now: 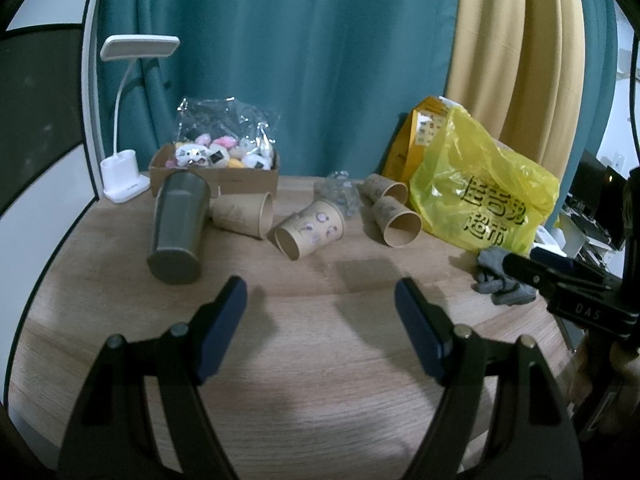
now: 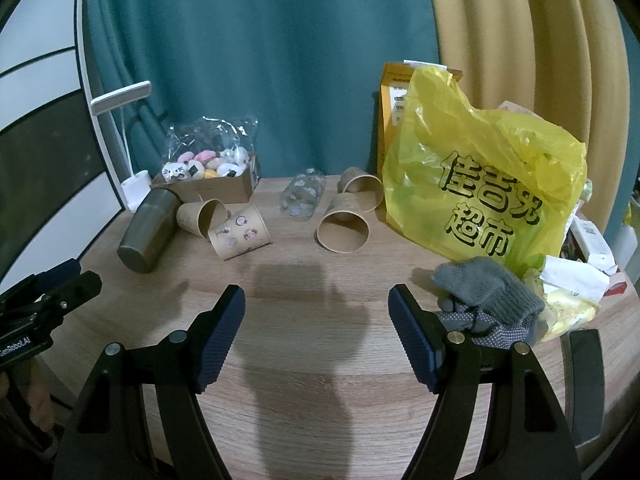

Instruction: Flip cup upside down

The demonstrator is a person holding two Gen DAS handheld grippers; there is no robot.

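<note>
Several cups lie on their sides on the round wooden table (image 1: 320,360). A grey metal tumbler (image 1: 178,226) lies at the left, also in the right wrist view (image 2: 149,231). A patterned paper cup (image 1: 310,229) lies mid-table, seen too in the right wrist view (image 2: 239,233). Plain brown paper cups (image 1: 397,221) (image 2: 343,229) lie near it, and a clear plastic cup (image 2: 302,195) behind. My left gripper (image 1: 320,304) is open and empty above bare table. My right gripper (image 2: 317,308) is open and empty, short of the cups.
A cardboard box of small toys (image 1: 218,168) and a white desk lamp (image 1: 124,176) stand at the back left. A yellow plastic bag (image 2: 484,188) fills the right. Grey gloves (image 2: 488,300) lie beside my right gripper's right finger. Curtains hang behind.
</note>
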